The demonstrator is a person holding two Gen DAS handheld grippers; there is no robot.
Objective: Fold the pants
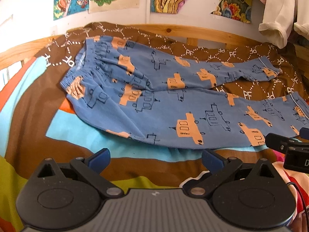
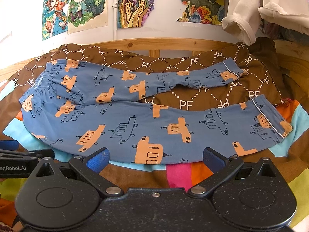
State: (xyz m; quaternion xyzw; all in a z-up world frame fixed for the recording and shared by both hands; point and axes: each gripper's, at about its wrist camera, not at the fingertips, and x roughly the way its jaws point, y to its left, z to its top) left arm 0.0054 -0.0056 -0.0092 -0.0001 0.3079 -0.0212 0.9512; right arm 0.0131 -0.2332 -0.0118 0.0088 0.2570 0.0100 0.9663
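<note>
Pants (image 2: 146, 127) lie spread flat on the bed, unfolded. Waistband (image 2: 36, 89) sits at 9 o'clock in the right wrist view, the two legs running out toward 3 o'clock. Far leg (image 2: 164, 79) and near leg (image 2: 193, 129) diverge past the crotch, with brown bedding showing between them.

Left claw (image 1: 155, 159): spread wide, holding nothing, hovering just short of the near edge of the pants near the hip. Right claw (image 2: 155, 159): likewise spread, empty, just short of the near leg's edge around mid-thigh. No contact with the cloth from either.

Step in hand, as I judge it: lengthwise fold, one leg laid over the other. To do it well:
- pinch the near edge at two well-separated spots, left toward the waistband, right toward the cuff (image 2: 270, 123);
- take both layers of the leg, not the top layer alone;
- lift together, carry toward 12 o'clock, keep the cloth taut so the edges match;
- risk: catching the bedding under the edge.

Surface: soft multicoloured duvet (image 2: 179, 176) near, brown "PF" print blanket (image 2: 185, 102) under the far leg. Wooden bed frame (image 2: 154, 45) behind. Wall carries coloured drawings (image 2: 77, 7); pale garments (image 2: 256, 11) hang at 1 o'clock.
</note>
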